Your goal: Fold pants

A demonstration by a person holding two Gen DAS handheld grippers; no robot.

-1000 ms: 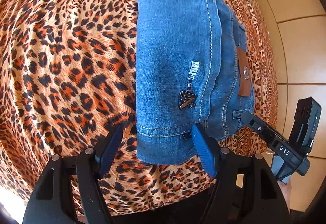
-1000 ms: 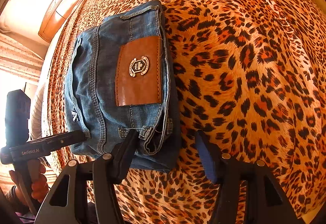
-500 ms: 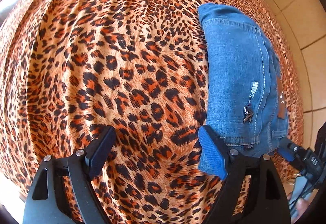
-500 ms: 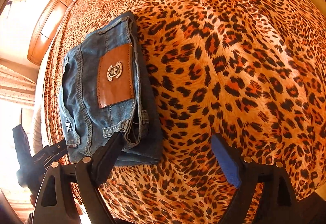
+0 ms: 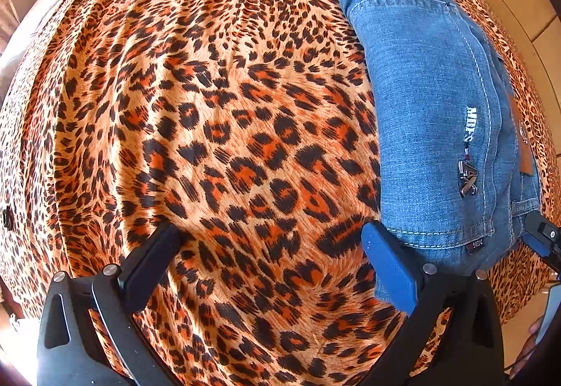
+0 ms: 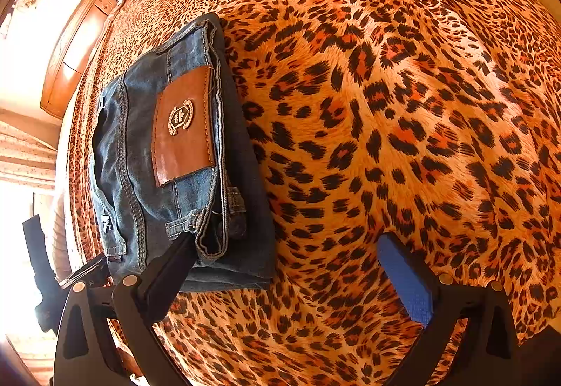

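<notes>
Folded jeans (image 5: 434, 126) on bedspread (image 5: 217, 126); left gripper (image 5: 270, 256) and right gripper (image 6: 284, 266) wide open, empty, beside jeans; withdraw without snagging.

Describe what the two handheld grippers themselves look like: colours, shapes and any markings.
Both match. The left gripper and the right gripper each have a black frame with triangular cut-outs, silver round bolts and two flat fingers faced with blue pads. No cables or sleeves show. Lettering on them is too small to read.
</notes>
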